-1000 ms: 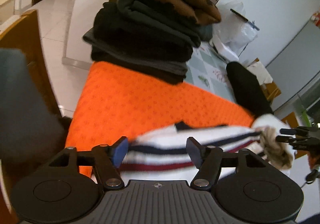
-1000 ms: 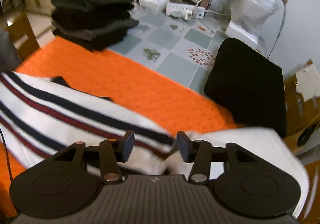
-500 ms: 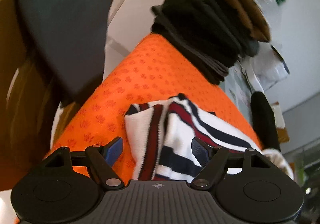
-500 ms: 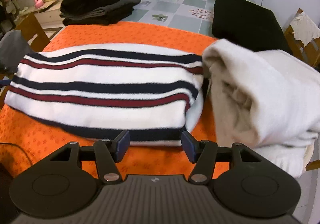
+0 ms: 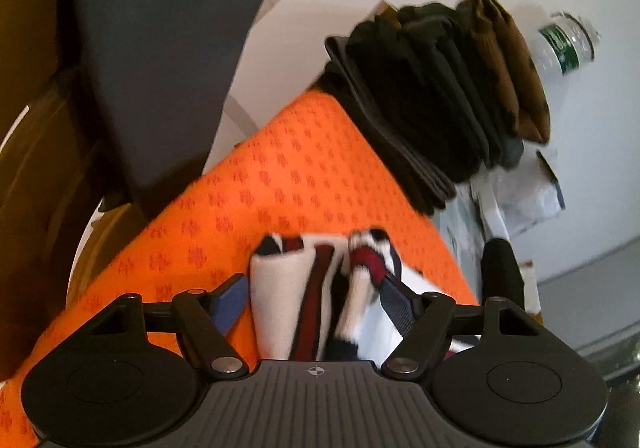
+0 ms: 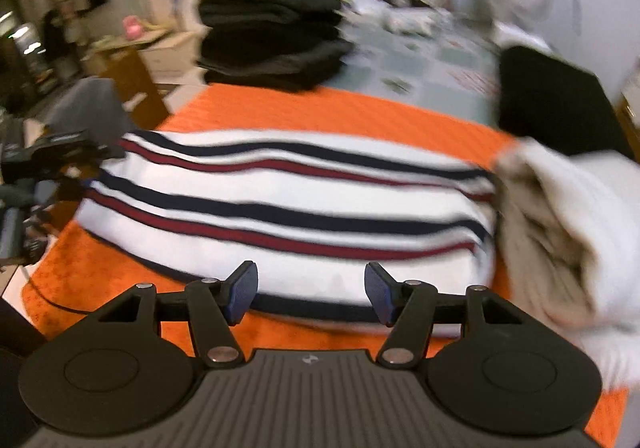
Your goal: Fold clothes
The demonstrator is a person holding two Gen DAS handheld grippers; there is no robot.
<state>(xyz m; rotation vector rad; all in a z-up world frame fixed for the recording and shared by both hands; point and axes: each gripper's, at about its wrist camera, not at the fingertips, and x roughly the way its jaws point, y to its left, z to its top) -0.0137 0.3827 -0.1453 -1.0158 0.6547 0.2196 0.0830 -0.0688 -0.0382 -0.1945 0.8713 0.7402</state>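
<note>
Left hand-held gripper: spread, jaws closing slowly, straddling the near end of the striped sweater; one pad seems to brush the knit, the other stands clear of it, so no firm pinch yet.
Right hand-held gripper: spread and nothing between the jaws, hovering just before the long near edge of the same sweater.
Striped sweater: folded into a long, thick band, lying across the orange cloth on the desk; in the left wrist view, seen end-on as stacked layers.
Cream garment: bunched, touching the sweater's right end, not yet folded flat by the look of it.
Folded stack: dark pieces with a brown one on top, piled neatly at the far side of the orange cloth; judged finished.
Black pad: beyond the cream garment, apart from the work.
Water bottle: behind the stack.
Done so far: several garments stacked; sweater folded lengthwise.
Left to do: probably one more fold across the sweater or a lift onto the stack, then the cream garment.
</note>
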